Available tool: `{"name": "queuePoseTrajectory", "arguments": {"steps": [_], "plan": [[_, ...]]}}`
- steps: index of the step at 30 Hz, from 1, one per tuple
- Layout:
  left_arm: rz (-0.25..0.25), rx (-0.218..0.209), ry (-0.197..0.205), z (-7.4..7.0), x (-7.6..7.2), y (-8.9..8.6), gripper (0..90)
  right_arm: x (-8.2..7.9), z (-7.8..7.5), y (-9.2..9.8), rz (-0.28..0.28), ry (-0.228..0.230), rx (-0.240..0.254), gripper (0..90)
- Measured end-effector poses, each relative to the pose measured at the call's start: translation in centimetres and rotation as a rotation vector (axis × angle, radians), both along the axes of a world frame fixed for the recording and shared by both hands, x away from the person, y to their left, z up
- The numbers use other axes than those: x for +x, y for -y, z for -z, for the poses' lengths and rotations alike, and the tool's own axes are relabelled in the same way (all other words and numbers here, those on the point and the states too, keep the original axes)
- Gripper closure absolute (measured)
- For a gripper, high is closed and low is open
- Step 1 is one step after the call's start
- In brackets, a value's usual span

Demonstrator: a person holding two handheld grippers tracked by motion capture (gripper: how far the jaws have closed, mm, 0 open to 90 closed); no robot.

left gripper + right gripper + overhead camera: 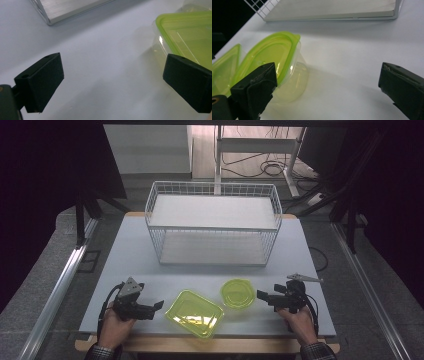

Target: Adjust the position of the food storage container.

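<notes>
Both sets of jaws stand spread, holding nothing. The left gripper (159, 306) sits at nine o'clock of the rectangular green-lidded clear plastic box (195, 313); the right gripper (261, 295) sits at three o'clock of the round green-lidded clear tub (237, 293). Each should likely straddle its rim squarely before closing.

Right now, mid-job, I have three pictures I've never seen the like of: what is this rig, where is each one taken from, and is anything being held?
There is no robot here: a person holds a hand tool with two black fingers in each hand. The high view looks down on the table. There the left gripper and right gripper sit at the near edge.

The other two pictures come from cameras riding on those tools, looking along their fingers.

On the table stand a white wire basket, a rectangular green-lidded container and a round green-lidded container.

Nothing is held. Both grippers are open; the left one is beside the rectangular container, the right one beside the round container.
</notes>
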State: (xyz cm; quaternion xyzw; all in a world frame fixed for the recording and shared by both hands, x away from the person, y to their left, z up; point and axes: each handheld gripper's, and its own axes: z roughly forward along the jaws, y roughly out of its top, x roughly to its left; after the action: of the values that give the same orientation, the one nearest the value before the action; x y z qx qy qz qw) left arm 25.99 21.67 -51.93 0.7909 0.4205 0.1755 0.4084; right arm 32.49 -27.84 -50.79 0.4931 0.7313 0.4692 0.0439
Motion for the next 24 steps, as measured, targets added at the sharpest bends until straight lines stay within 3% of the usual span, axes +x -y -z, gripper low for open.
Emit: {"name": "queuePoseTrajectory", "arguments": {"steps": [4,12,17,24], "plan": [[-0.005,-0.017,0.018,0.0,0.1,0.0,3.3,0.0,0.2,-0.3,-0.031,-0.005,-0.038,1.2],[0.027,-0.019,0.005,0.4,0.3,0.5,3.7,-0.2,-0.2,-0.7,-0.046,0.012,-0.095,3.9],[0.021,-0.012,0.009,0.4,0.4,0.6,3.8,-0.2,-0.4,-0.8,-0.043,0.017,-0.116,11.0],[0.022,-0.01,0.012,0.4,0.4,0.7,4.1,-0.6,-1.3,-0.5,-0.024,0.065,-0.116,25.3]]}}
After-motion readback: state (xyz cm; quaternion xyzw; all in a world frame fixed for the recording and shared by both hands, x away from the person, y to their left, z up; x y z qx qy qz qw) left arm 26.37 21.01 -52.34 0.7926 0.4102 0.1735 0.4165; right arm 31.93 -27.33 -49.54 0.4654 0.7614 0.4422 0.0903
